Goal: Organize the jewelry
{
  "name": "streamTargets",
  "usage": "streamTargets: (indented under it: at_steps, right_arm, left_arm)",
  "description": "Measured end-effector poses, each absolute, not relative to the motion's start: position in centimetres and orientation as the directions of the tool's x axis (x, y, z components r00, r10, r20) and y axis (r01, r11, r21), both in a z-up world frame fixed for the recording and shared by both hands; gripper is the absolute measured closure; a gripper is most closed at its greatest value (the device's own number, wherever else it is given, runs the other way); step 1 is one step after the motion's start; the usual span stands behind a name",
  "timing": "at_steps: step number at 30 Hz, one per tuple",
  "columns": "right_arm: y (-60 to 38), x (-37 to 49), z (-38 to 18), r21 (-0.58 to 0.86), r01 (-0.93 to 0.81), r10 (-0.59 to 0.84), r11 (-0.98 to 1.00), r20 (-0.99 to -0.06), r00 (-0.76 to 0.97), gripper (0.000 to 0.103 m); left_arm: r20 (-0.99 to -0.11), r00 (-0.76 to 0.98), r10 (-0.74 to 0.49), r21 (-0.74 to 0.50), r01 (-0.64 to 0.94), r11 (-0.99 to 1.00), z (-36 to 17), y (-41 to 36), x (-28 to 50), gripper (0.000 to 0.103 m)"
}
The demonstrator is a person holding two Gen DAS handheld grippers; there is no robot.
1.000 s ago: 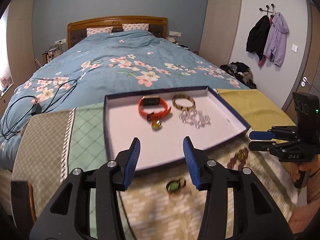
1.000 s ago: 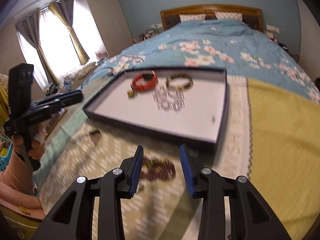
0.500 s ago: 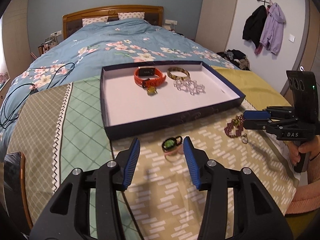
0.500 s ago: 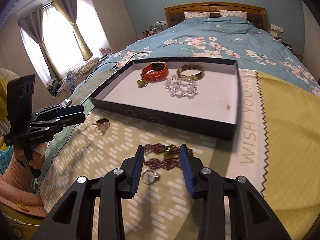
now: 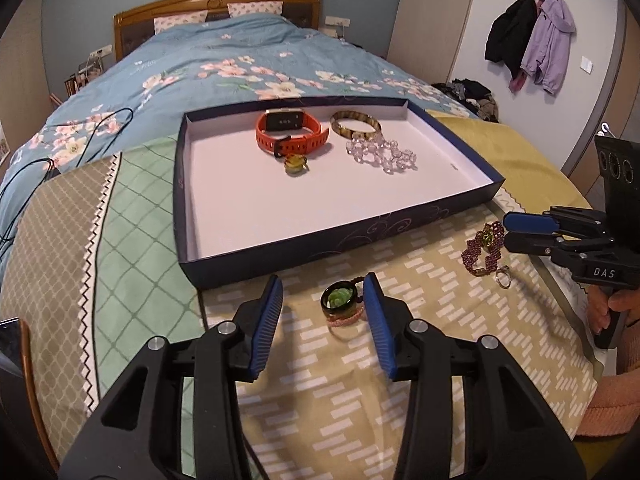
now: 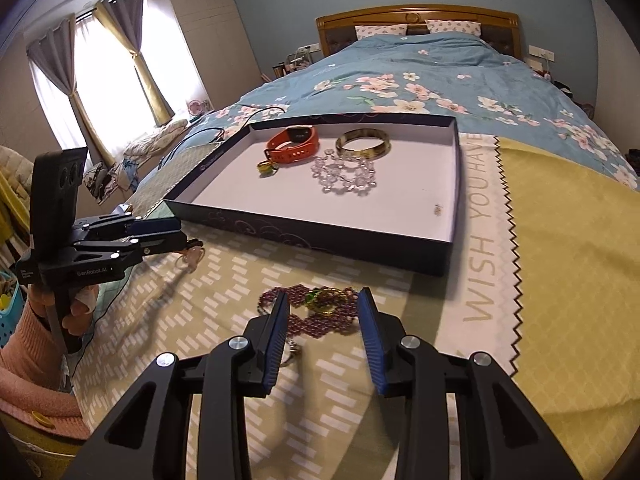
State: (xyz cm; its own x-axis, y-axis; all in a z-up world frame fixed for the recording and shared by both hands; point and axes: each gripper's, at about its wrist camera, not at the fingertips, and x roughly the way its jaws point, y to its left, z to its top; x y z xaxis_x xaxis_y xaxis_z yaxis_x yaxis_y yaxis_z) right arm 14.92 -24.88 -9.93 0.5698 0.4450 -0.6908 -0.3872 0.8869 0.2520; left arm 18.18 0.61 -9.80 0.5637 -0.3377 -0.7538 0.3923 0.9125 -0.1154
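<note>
At the foot of the bed, on a patterned cloth [image 5: 400, 380], a shallow dark-blue tray [image 5: 304, 258] with a white floor holds an orange watch [image 5: 290, 134], a brown-and-gold bangle [image 5: 355, 125], a clear crystal bracelet [image 5: 382, 154] and a small yellow-green ring [image 5: 295, 163]. In front of the tray, on the cloth, the left gripper [image 5: 323, 306] points down at a dark ring with a green stone [image 5: 339, 301], which lies on a pink beaded loop; the ring sits between the fingers, close to the right-hand blue pad. The fingers have just been closing but stand apart, not pressing the ring. Further right along the cloth, the right gripper [image 6: 323, 320] hangs over a purple beaded bracelet [image 6: 316, 314] with a green-and-gold centrepiece, its fingers apart on either side of the beads; whether the pads touch them I cannot tell. A small metal ring lies just beside that bracelet.
</note>
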Motion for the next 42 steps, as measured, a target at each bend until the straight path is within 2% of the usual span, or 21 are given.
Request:
streamTargets:
  at_steps: [6,7,11,16,18,23,26,28,32,37,39,42]
  right_arm:
    - [-25.3,15.6,-10.4,0.268,-0.363,0.438,0.892,-0.707,0.555,0.069]
    - [-25.2,15.7,-10.4,0.270,-0.366,0.441,0.891,-0.709,0.551,0.074]
    - [-25.1,16.1,-10.8,0.283,-0.376,0.454,0.882,-0.719,0.525,0.093]
    - [-24.8,15.6,-10.3,0.261,-0.387,0.448,0.884,-0.707,0.547,0.097]
    - [-24.8,15.5,-10.0,0.265,-0.395,0.457,0.880,-0.698,0.551,0.102]
    - [-24.5,15.3,-9.1,0.255,-0.414,0.466,0.874,-0.681,0.564,0.102]
    - [-24.4,15.2,-9.0,0.257,-0.418,0.471,0.871,-0.678,0.564,0.102]
    - [-24.3,15.2,-9.0,0.254,-0.419,0.469,0.872,-0.681,0.563,0.102]
    - [-24.4,15.4,-9.2,0.266,-0.412,0.472,0.871,-0.683,0.557,0.102]
    - [-24.4,15.3,-9.5,0.277,-0.410,0.478,0.869,-0.684,0.551,0.100]
    - [-24.4,15.4,-9.6,0.278,-0.408,0.477,0.870,-0.684,0.552,0.100]
    - [-24.6,15.5,-9.7,0.286,-0.402,0.479,0.870,-0.684,0.550,0.100]
  left_arm:
    - [-0.753,0.544,-0.371,-0.149,0.408,0.901,-10.1,0.4,18.3,0.068]
    - [-0.751,0.542,-0.377,-0.151,0.415,0.897,-10.1,0.2,18.2,0.073]
    - [-0.749,0.541,-0.383,-0.139,0.437,0.889,-10.0,-0.3,17.8,0.082]
    - [-0.748,0.538,-0.388,-0.148,0.435,0.888,-10.1,-0.3,17.7,0.086]
    - [-0.749,0.530,-0.397,-0.160,0.437,0.885,-10.1,-0.3,17.5,0.091]
    - [-0.748,0.547,-0.376,-0.133,0.431,0.892,-10.1,-0.6,16.8,0.090]
    - [-0.745,0.568,-0.349,-0.104,0.418,0.903,-10.1,-0.5,16.5,0.083]
    - [-0.742,0.573,-0.348,-0.103,0.416,0.903,-9.9,-0.3,16.7,0.072]
    - [-0.747,0.554,-0.368,-0.134,0.417,0.899,-9.9,0.2,17.8,0.064]
    - [-0.759,0.494,-0.425,-0.217,0.423,0.880,-10.9,0.4,19.1,0.068]
    - [-0.757,0.490,-0.433,-0.216,0.437,0.873,-10.9,0.2,19.0,0.075]
    - [-0.760,0.499,-0.415,-0.191,0.439,0.878,-10.9,-0.4,18.8,0.076]
